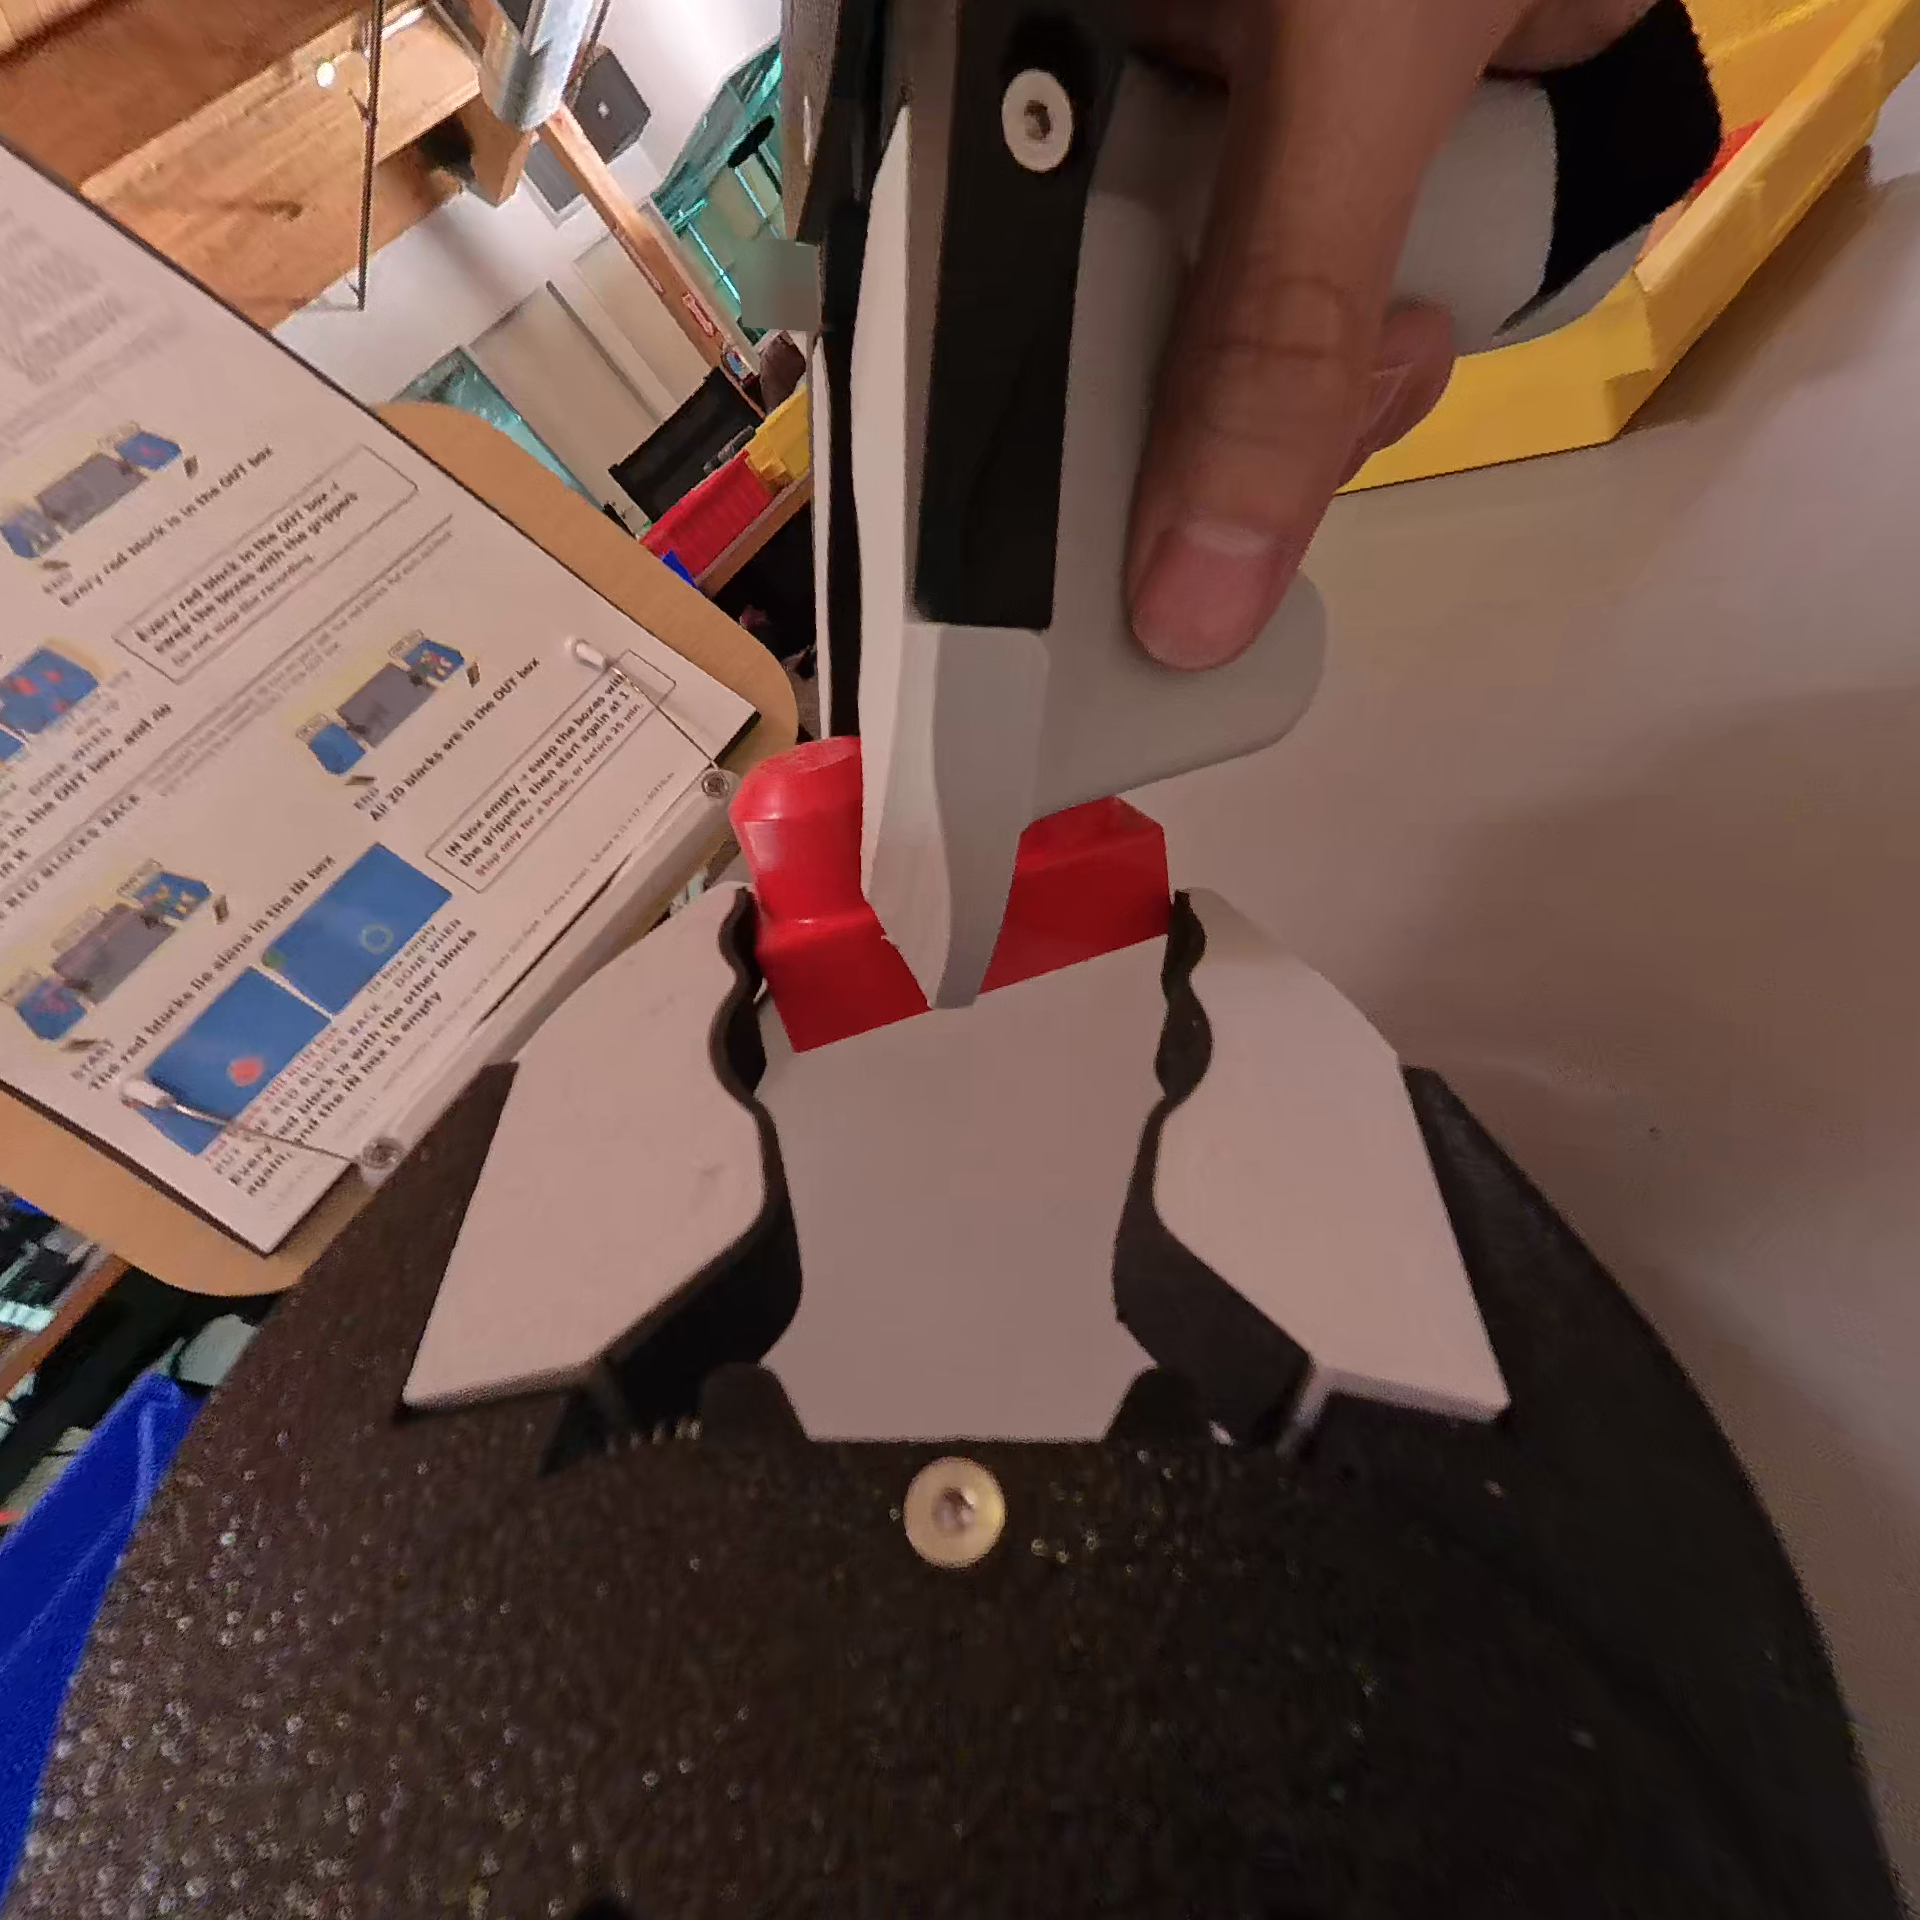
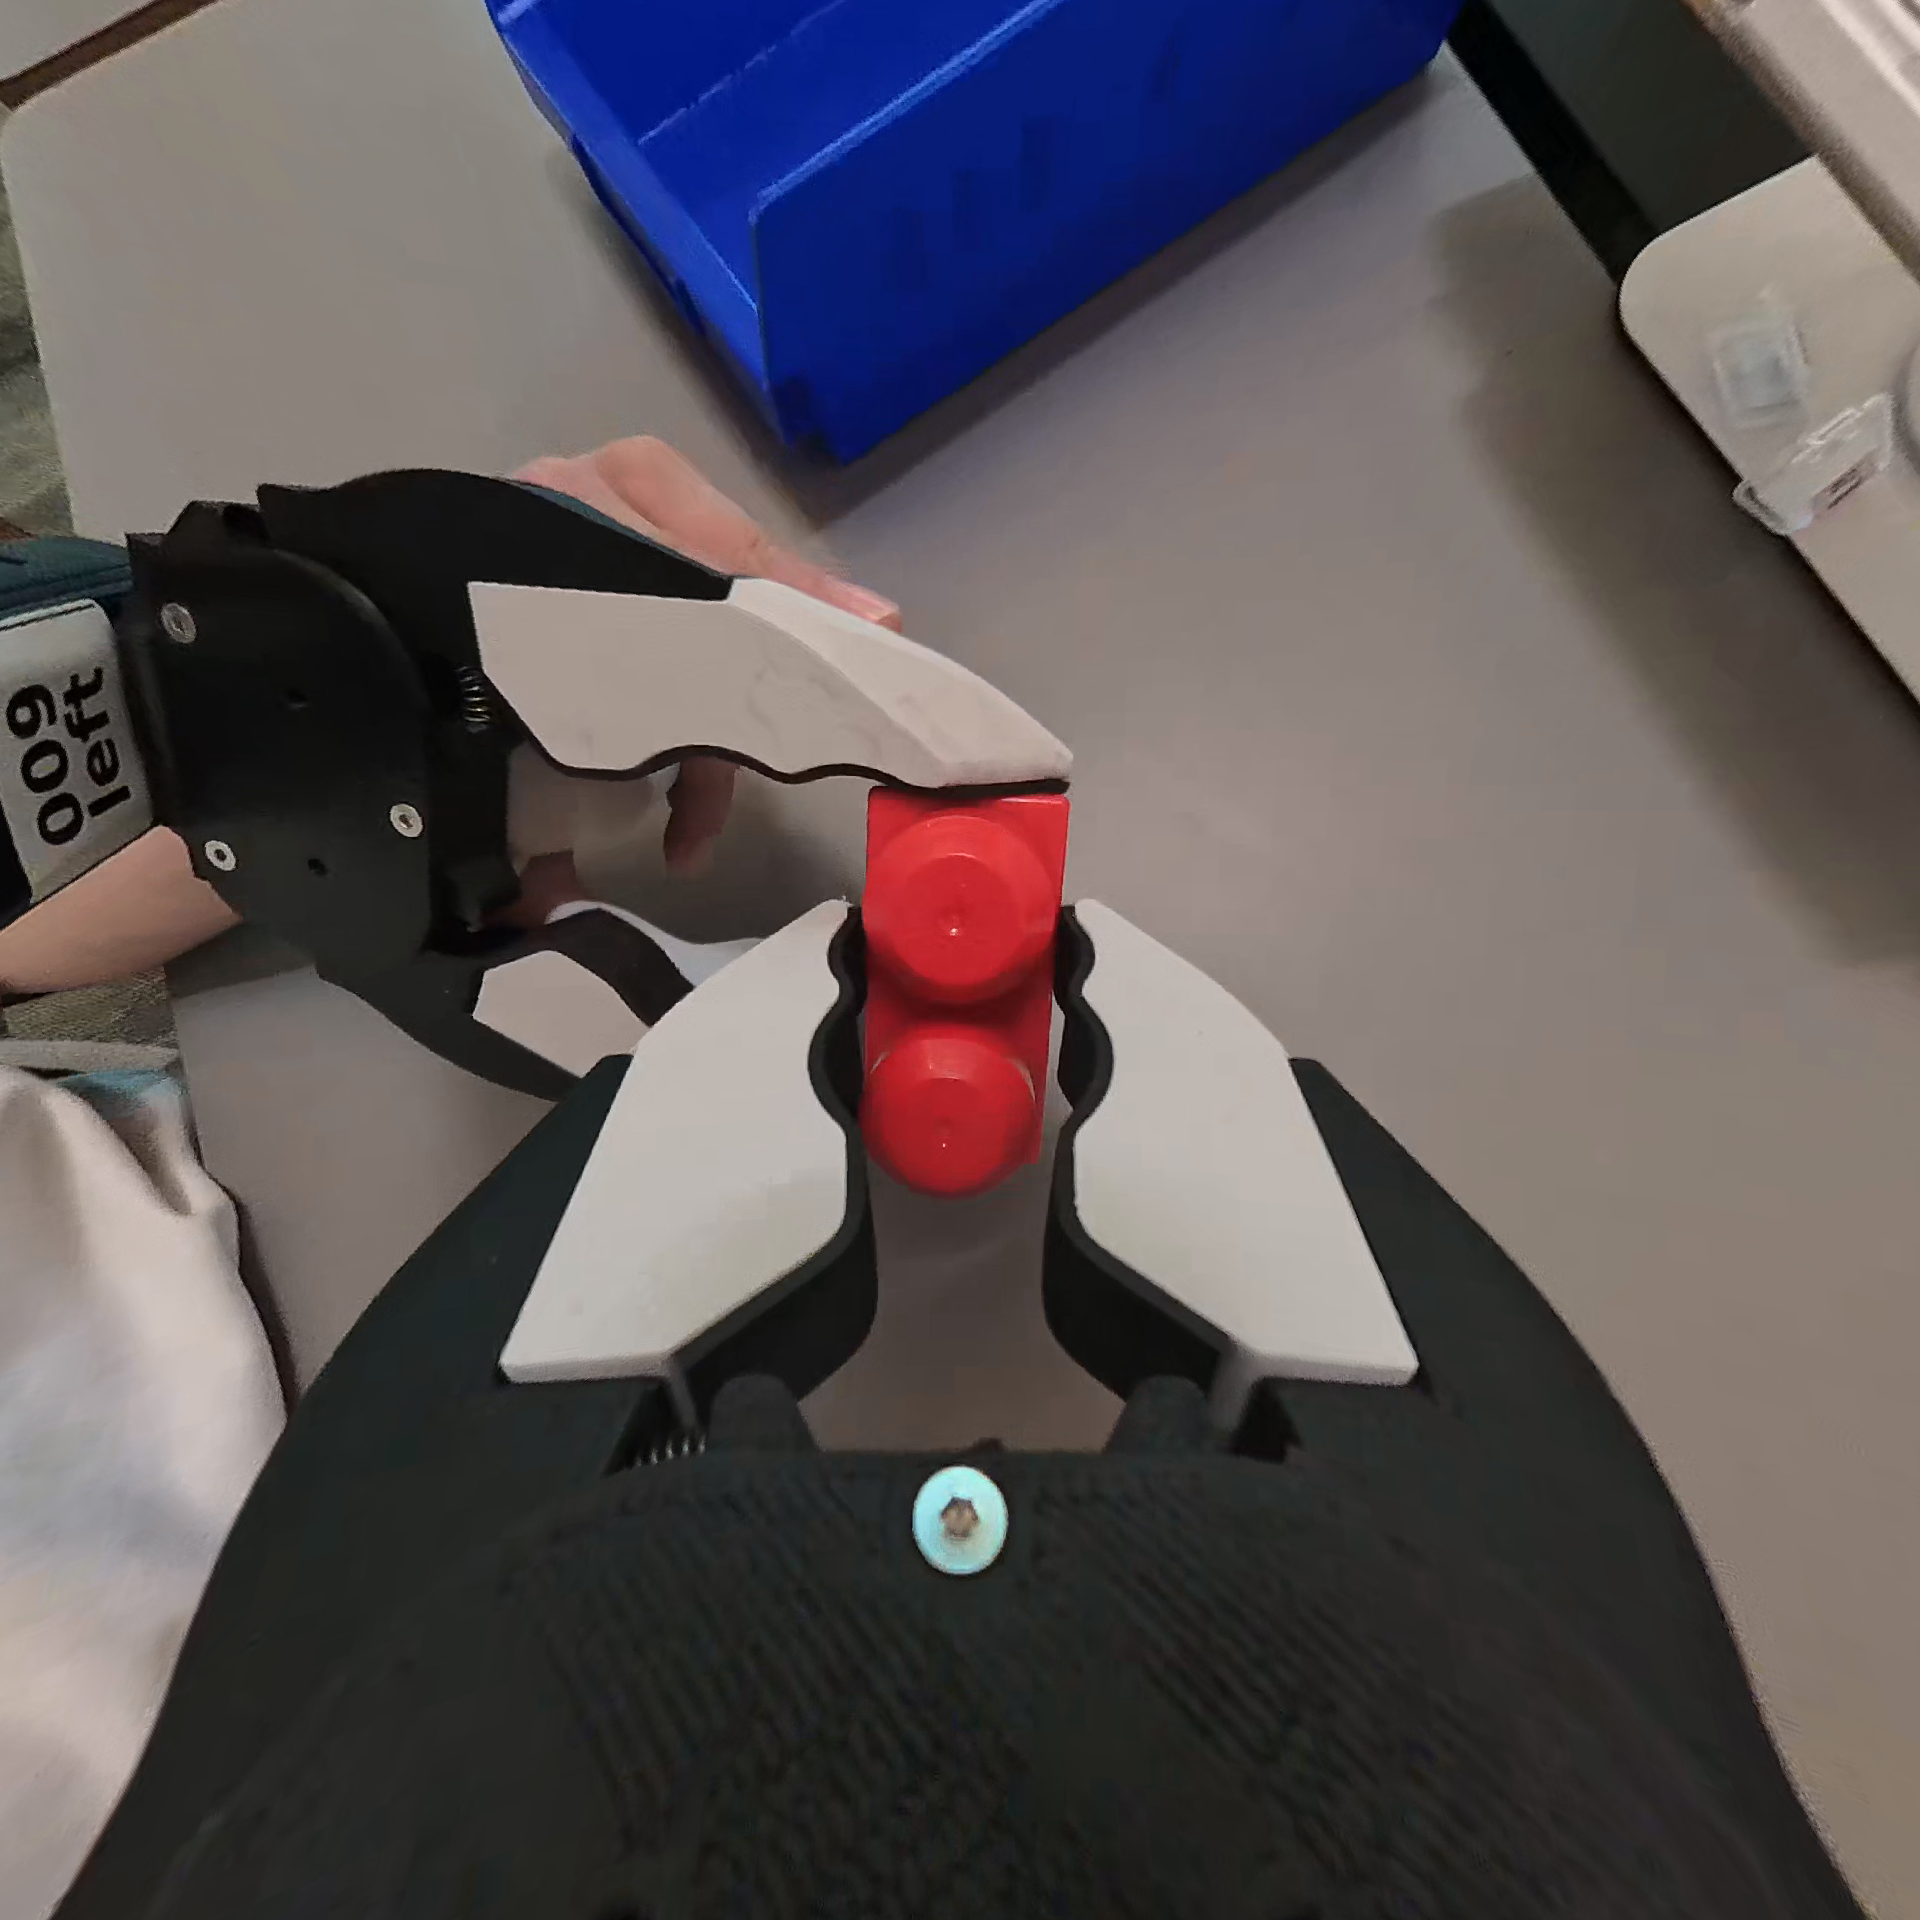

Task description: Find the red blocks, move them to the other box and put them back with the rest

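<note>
A red two-stud block (image 2: 961,935) is held above the grey table (image 2: 1403,727) between both grippers. My right gripper (image 2: 961,966) is shut on its long sides, with both pads pressed against it. My left gripper (image 1: 961,935) grips the same red block (image 1: 1091,883) by its two short ends. In the right wrist view, the left gripper's upper finger (image 2: 831,686) presses on the block's far end, and its lower finger is hidden under my right gripper. In the left wrist view, a finger of the right gripper (image 1: 956,883) comes down across the block's middle.
A blue box (image 2: 987,208) stands on the table beyond the block. A yellow box (image 1: 1662,312) lies at the far right. An instruction sheet on a wooden board (image 1: 260,727) stands to the left. A white object (image 2: 1766,312) lies at the table's right edge.
</note>
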### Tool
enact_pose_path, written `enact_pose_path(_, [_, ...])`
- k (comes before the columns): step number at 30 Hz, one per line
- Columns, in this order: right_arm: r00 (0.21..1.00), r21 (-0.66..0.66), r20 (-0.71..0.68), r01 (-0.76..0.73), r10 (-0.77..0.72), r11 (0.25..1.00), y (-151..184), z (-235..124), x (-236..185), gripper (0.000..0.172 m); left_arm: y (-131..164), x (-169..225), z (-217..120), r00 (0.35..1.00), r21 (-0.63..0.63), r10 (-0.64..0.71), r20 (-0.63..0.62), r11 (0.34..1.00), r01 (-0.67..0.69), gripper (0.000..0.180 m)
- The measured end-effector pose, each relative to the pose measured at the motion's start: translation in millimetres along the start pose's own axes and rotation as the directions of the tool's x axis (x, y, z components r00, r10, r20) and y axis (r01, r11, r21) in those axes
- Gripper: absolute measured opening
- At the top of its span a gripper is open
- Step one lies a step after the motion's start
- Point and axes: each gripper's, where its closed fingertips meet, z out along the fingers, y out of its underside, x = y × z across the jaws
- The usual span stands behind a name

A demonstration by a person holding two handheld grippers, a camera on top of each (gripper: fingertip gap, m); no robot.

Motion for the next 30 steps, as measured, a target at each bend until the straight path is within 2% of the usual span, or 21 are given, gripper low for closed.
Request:
enact_pose_path(3, [1.000, -0.022, 0.010, -0.020, 0.020, 1.000, 1.6, 1.7, 1.4, 0.035, 3.3, -1.2, -0.3, 0.999, 0.004, -0.029, 0.035, 1.000, 0.029, 0.075])
enact_pose_path(6, [1.000, -0.026, -0.006, -0.025, 0.025, 0.999, 0.0, -9.9, 10.0, 0.035, 2.9, -17.0, -4.3, 0.988, 0.022, -0.053, 0.143, 0.998, 0.051, 0.092])
enact_pose_path(9, [0.996, -0.055, -0.091, -0.017, 0.012, 0.998, 5.0, -38.2, 32.9, 0.035, 5.8, -26.9, -8.0, 0.979, 0.026, -0.105, 0.175, 0.994, 0.102, 0.093])
enact_pose_path(12, [0.967, -0.122, -0.253, -0.052, 0.020, 0.991, 24.4, -86.9, 77.9, 0.035, 11.6, -28.3, -8.4, 0.974, 0.019, -0.162, 0.158, 0.987, 0.161, 0.093])
enact_pose_path(15, [0.896, -0.199, -0.439, -0.173, 0.070, 0.965, 62.6, -151.0, 137.4, 0.035, 17.6, -36.4, -10.2, 0.964, 0.000, -0.179, 0.198, 0.983, 0.183, 0.089])
enact_pose_path(17, [0.839, -0.198, -0.523, -0.294, 0.153, 0.935, 92.8, -191.4, 176.0, 0.035, 22.0, -41.1, -11.3, 0.959, -0.015, -0.177, 0.220, 0.983, 0.184, 0.087])
enact_pose_path(21, [0.685, -0.190, -0.662, -0.548, 0.306, 0.815, 172.6, -257.4, 245.5, 0.035, 31.8, -44.2, -10.7, 0.949, -0.044, -0.216, 0.228, 0.972, 0.232, 0.084])
enact_pose_path(26, [0.544, -0.166, -0.693, -0.759, 0.473, 0.630, 261.5, -276.8, 290.5, 0.035, 40.9, -45.2, -9.4, 0.938, -0.059, -0.264, 0.225, 0.957, 0.283, 0.082])
enact_pose_path(30, [0.504, -0.190, -0.712, -0.809, 0.489, 0.557, 305.4, -270.7, 304.3, 0.035, 45.6, -45.8, -8.7, 0.932, -0.061, -0.283, 0.225, 0.951, 0.303, 0.081])
